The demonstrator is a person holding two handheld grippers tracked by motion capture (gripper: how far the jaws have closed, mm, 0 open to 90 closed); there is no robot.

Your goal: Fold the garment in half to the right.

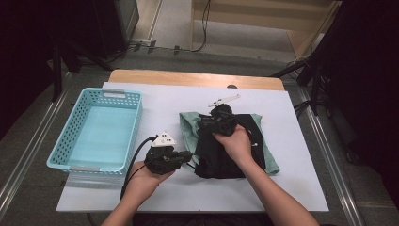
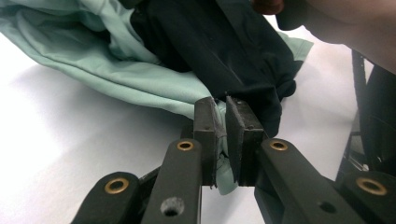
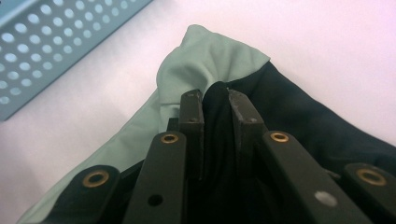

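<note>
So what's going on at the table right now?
A person is handling a stack of two cloths, a black cloth lying on a mint green cloth, on the white table. The left gripper is shut on the near edge of the green cloth, and the right gripper is shut on a fold of the black one near the far end. A light blue basket sits to the left with nothing in it.

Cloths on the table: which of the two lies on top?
The black cloth; it covers most of the green cloth, which shows at the edges. Both grippers, left and right, pinch the pile.
</note>
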